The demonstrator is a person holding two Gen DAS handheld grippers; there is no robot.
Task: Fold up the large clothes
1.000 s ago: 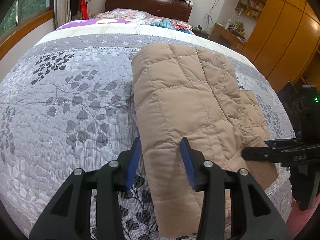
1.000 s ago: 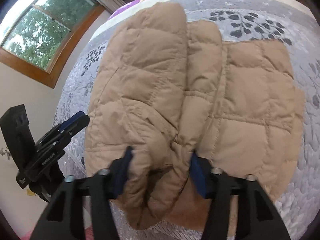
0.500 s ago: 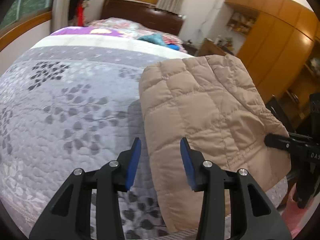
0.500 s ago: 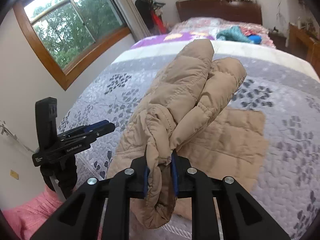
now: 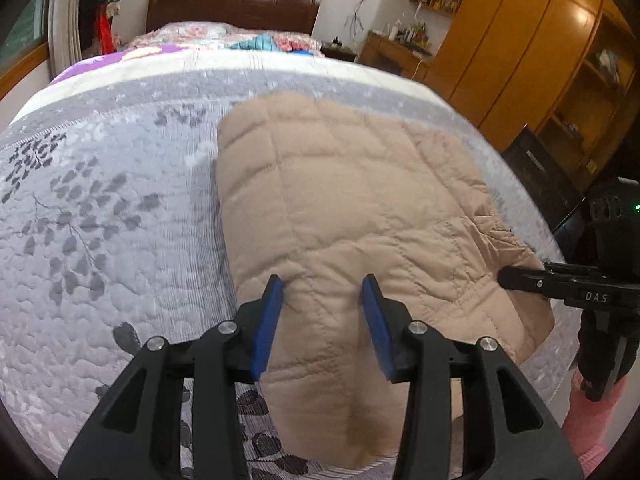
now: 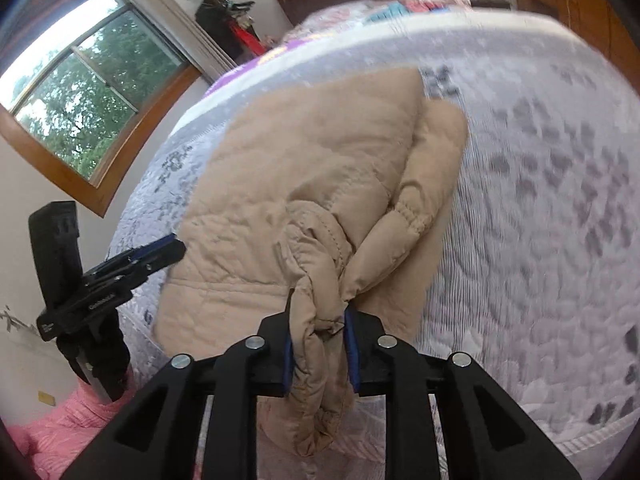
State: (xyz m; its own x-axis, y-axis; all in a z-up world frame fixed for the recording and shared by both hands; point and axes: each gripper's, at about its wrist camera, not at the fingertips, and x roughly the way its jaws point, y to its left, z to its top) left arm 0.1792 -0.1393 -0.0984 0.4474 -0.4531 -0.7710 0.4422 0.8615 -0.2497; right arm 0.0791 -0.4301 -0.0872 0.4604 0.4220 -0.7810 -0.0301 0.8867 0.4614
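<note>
One tan quilted jacket (image 5: 344,208) lies on one bed (image 5: 100,240) under one grey leaf-print quilt (image 6: 540,240). Two grippers show: the left gripper (image 5: 322,292) and the right gripper (image 6: 318,316). Two sleeve cuffs (image 6: 412,216) are bunched together. One window (image 6: 80,92). One headboard (image 5: 232,8).

My left gripper (image 5: 322,300): matte black forked frame, two fingers (image 5: 267,324) faced with blue pads, round silver screws (image 5: 226,326) at the pivots. My right gripper (image 6: 318,344): the same black build and blue pads; seen from the left wrist view, its side bears white lettering "DAS" and a small green light. Black gloves (image 6: 96,356) and pink textured sleeves (image 5: 590,424) are worn (both wrists).
</note>
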